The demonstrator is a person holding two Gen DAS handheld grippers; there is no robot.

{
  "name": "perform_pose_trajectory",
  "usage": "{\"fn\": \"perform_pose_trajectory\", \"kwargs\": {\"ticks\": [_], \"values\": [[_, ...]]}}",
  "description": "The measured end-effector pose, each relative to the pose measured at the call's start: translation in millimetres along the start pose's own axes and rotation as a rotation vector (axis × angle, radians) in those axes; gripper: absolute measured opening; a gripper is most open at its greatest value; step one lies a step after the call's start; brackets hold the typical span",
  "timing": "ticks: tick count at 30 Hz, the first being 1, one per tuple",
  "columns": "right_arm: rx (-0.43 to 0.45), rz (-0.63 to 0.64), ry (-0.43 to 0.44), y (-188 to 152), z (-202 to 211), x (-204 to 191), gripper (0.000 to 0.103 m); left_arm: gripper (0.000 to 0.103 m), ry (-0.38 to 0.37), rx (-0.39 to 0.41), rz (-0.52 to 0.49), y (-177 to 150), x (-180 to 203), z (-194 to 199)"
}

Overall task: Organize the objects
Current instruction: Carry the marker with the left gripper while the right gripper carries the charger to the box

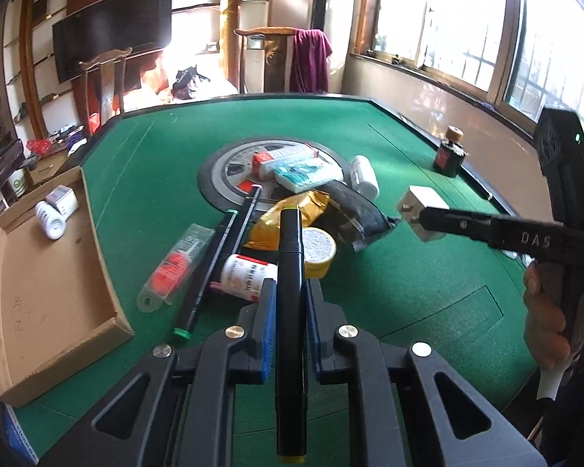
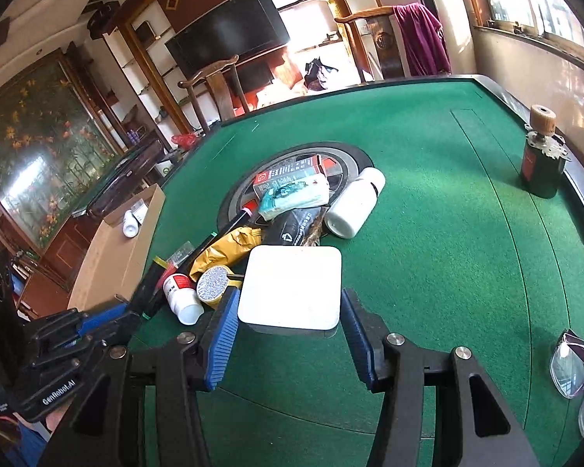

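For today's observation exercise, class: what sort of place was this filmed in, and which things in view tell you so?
Probably a living room at home, used for games. A green felt mahjong table with a round centre panel fills the room; a flat-screen television hangs on a shelved wall, and carved wooden chairs stand around.

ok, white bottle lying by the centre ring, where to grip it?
Grip the white bottle across its mid-body, coming from above with the jaws square to its long axis. It lies on its side on the green table, right flank bare; the clutter sits on its left.
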State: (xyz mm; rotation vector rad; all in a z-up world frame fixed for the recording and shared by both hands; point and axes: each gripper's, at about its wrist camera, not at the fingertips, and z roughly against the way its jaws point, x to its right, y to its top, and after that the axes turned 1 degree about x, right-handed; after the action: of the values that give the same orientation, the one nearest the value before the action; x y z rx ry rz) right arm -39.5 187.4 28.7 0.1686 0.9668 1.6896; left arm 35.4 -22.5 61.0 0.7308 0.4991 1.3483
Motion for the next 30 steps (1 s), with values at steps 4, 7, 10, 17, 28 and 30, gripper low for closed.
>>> {"fn": "perform_pose_trajectory", "kwargs": {"ticks": [4, 7, 10, 17, 28, 30], "values": [[-0.043, -0.011, 0.045, -0.7, -7.3, -13.4, 0.056, 0.014, 0.007, 0.034, 0.035, 1.7, -19.1, 13.4], [-0.069, 0.005, 0.068, 1.7, -15.1, -33.8, 0.056, 0.014, 0.024, 0.059, 0.073, 1.9, -39.4, 23.5], [-0.104, 0.039, 0.096, 5.4, -27.3, -61.1, 0.056, 0.014, 0.046, 0.084, 0.116, -0.2, -64.5, 33.8], [-0.171, 0.13, 0.143, 24.9, -61.2, -134.7, 0.056, 0.014, 0.123, 0.13, 0.236, -10.3, -135.5, 57.6], [-0.273, 0.239, 0.187, 75.4, -148.0, -256.9, 0.056, 0.014, 0.214, 0.059, 0.358, -10.4, -240.9, 52.2], [-0.29, 0.25, 0.183, 84.3, -165.6, -274.7, 0.056, 0.014, 0.224, 0.032, 0.381, -5.8, -259.8, 44.1]]}}
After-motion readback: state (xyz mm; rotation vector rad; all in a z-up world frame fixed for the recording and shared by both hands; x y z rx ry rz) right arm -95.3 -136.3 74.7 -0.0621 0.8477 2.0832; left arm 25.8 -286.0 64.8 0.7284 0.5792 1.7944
